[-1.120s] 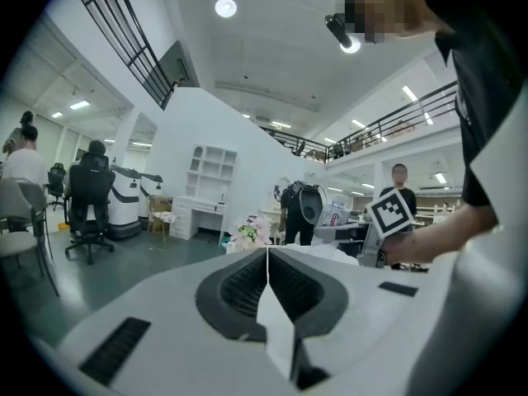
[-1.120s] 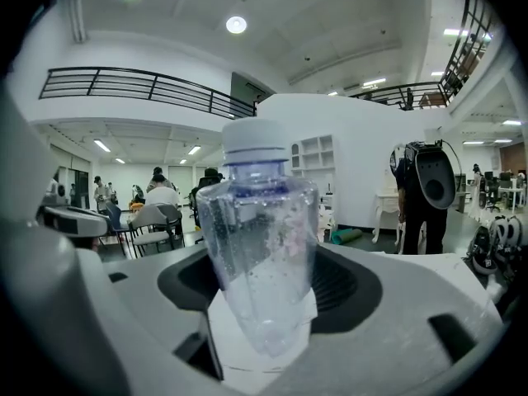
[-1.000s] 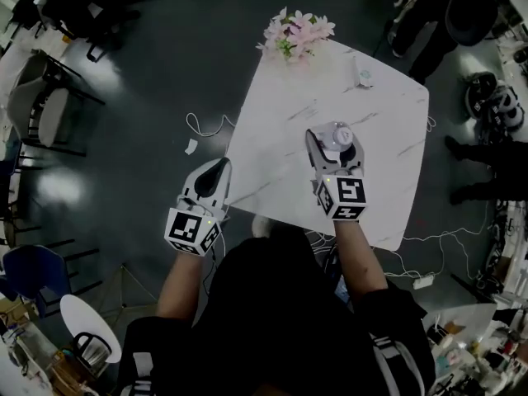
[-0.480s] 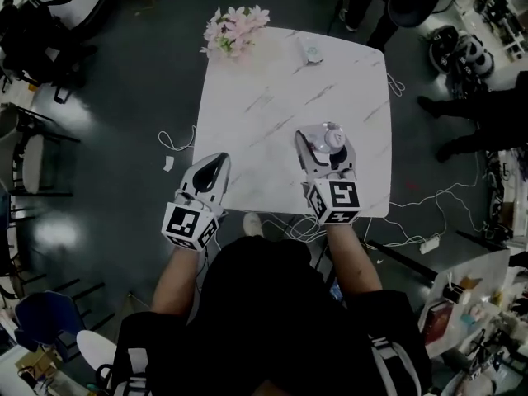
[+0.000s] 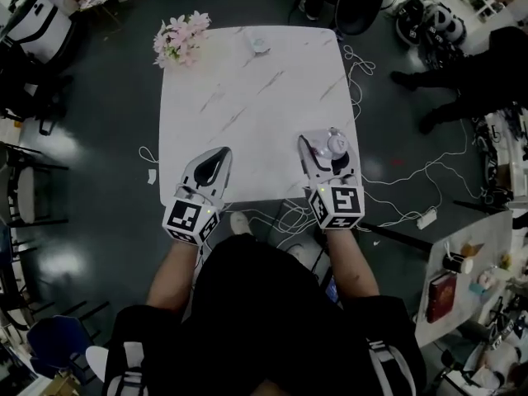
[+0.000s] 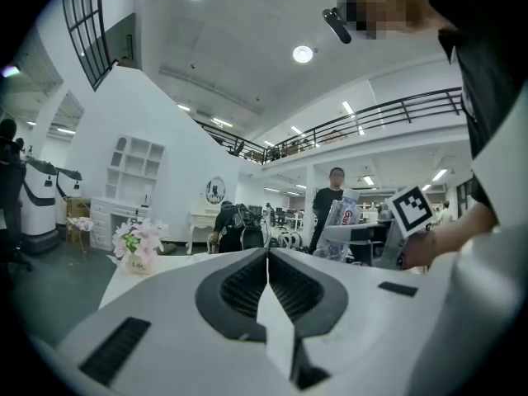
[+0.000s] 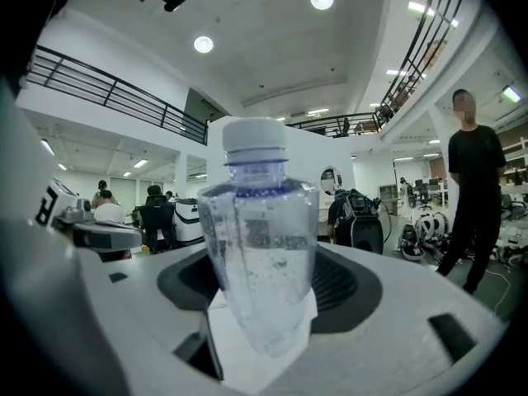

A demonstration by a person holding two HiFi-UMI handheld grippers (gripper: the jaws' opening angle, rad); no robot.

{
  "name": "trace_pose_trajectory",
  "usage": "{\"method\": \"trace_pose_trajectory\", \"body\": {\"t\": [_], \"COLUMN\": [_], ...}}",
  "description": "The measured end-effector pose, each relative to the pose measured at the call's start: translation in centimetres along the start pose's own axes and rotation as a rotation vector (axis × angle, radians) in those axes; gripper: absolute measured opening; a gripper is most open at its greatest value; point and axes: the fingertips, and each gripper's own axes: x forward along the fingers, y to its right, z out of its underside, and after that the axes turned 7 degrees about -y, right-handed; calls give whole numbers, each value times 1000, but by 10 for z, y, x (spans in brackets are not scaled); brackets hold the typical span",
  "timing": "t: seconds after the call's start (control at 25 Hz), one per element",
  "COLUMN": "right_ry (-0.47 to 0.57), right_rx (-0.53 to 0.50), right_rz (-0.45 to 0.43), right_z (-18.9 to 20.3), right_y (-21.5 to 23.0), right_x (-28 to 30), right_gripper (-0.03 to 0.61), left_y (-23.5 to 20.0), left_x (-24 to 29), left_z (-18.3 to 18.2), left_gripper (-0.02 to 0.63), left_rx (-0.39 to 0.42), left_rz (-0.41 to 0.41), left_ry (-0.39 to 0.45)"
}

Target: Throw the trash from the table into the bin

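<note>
Right gripper (image 5: pixel 327 144) is closed on a clear plastic bottle (image 5: pixel 335 145), its jaws spread wide around the body and pressing both sides. It sits right of centre in the head view, over the near edge of the white desk (image 5: pixel 247 97). Left gripper (image 5: pixel 213 163) hovers at the same edge, left of centre, with its jaws together and nothing between them. No bin appears in any view, so the carry should begin by finding it. The squeeze is best held even, since thin plastic probably buckles or slips, and the release saved until the bottle hangs over the opening. The right gripper view alone gives the bottle's detail: upright, white-capped, droplets inside, its base low between the pads (image 7: pixel 346 283). The left gripper view shows its own closed jaws and, at mid right, the other gripper with the bottle seen from the side. Only the head view lays out the desk, with pink flowers (image 5: pixel 179 40) at its upper-left corner and a small pale item (image 5: pixel 260 45), possibly more trash, on the far edge.
</note>
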Motion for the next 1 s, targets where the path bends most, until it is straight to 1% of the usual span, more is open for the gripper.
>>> {"method": "trace_pose_trajectory", "body": {"t": [0.24,0.6,0.8,1.0], "right_ry": [-11,-21,-23,-36], "right_rx": [9,50,79,90], "right_rz": [85,258,353,437], "right_z": [15,41,57,77], "right_y": [57,140,177,203], "right_x": [-60,-165,-222,-275], "right_gripper": [303,302,302,302], "left_y": [70,185,246,301], "left_x": [28,68,82,93], "left_z": [2,7,12,23], "left_gripper": [15,15,15,15], "left_rx": [11,41,62,71], "left_rz": [86,270,371,460], "left_ry": [-9,-30,-44,-59]}}
